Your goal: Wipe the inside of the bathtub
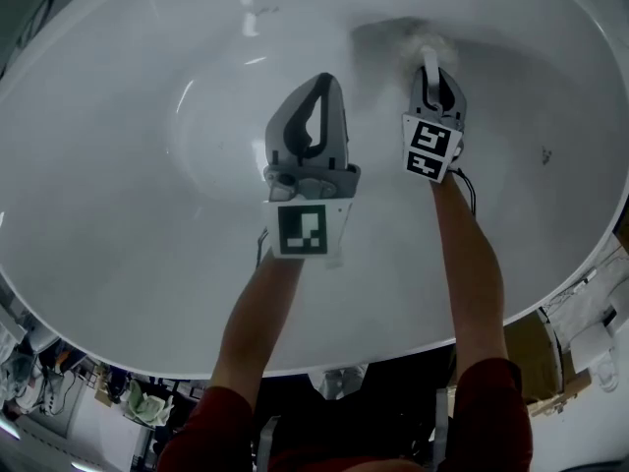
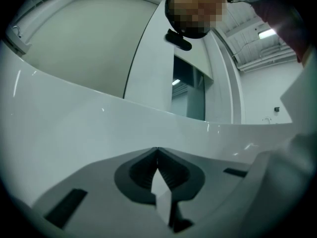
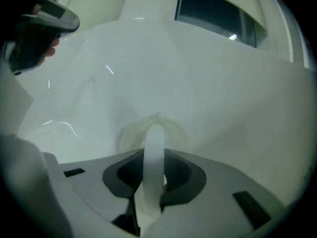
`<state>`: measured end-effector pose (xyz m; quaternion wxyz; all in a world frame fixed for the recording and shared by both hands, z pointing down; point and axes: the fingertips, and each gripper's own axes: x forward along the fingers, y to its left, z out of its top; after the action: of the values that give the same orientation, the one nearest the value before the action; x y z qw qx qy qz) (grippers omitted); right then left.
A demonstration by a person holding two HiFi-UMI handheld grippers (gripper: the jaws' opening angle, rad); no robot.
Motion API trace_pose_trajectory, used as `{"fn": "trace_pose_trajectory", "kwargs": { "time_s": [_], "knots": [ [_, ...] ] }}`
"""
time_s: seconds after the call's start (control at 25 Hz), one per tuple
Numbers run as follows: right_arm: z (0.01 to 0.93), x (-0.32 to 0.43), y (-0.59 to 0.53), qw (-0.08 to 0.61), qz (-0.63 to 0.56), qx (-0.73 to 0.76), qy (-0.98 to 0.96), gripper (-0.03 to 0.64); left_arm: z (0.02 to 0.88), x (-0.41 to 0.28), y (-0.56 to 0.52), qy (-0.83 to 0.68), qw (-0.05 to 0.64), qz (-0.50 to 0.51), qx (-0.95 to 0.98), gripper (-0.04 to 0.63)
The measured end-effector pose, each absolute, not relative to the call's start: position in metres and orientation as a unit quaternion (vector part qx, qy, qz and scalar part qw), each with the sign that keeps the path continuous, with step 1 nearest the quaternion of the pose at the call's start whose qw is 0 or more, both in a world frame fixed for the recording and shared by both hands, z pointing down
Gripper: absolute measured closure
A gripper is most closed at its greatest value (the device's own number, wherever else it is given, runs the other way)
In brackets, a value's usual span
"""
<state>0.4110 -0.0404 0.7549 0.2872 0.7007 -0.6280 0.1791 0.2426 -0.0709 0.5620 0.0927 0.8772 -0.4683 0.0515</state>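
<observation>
The white oval bathtub (image 1: 118,165) fills the head view. My right gripper (image 1: 430,72) reaches down to the far inner wall and is shut on the white handle (image 3: 153,152) of a scrubber. Its round pale pad (image 3: 153,130) presses flat against the tub wall (image 3: 223,98); the pad (image 1: 425,41) shows just beyond the jaws in the head view. My left gripper (image 1: 322,85) hovers over the middle of the tub, to the left of the right one. Its jaws (image 2: 157,155) are shut, with nothing held between them, and point at the tub's rim (image 2: 99,118).
The tub's near rim (image 1: 295,362) curves below my arms. Clutter lies on the floor at the lower left (image 1: 138,401), and a cardboard box (image 1: 536,352) stands at the lower right. A small dark speck (image 1: 543,153) marks the right inner wall.
</observation>
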Motion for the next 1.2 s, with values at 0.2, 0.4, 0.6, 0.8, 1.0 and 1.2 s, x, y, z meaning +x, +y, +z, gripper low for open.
{"fn": "trace_pose_trajectory", "kwargs": {
  "time_s": [0.2,0.4,0.6,0.8,1.0,1.2],
  "knots": [
    [0.688,0.317,-0.067,0.239,0.153,0.690,-0.666,0.522,0.521,0.161,-0.081,-0.502,0.085,0.039,0.860,0.580],
    [0.591,0.162,-0.097,0.199,0.132,0.677,-0.697,0.522,0.444,0.011,-0.089,-0.542,0.071,0.030,0.837,0.580],
    [0.569,0.067,-0.135,0.172,0.106,0.654,-0.729,0.522,0.438,-0.080,-0.108,-0.587,0.059,0.027,0.807,0.580],
    [0.540,-0.039,-0.162,0.153,0.097,0.627,-0.758,0.522,0.419,-0.175,-0.114,-0.621,0.051,0.028,0.782,0.580],
    [0.534,-0.136,-0.187,0.140,0.088,0.596,-0.785,0.522,0.414,-0.253,-0.118,-0.648,0.043,0.027,0.760,0.580],
    [0.534,-0.194,-0.221,0.123,0.079,0.595,-0.790,0.522,0.418,-0.297,-0.126,-0.661,0.045,0.025,0.749,0.580]
  ]
}}
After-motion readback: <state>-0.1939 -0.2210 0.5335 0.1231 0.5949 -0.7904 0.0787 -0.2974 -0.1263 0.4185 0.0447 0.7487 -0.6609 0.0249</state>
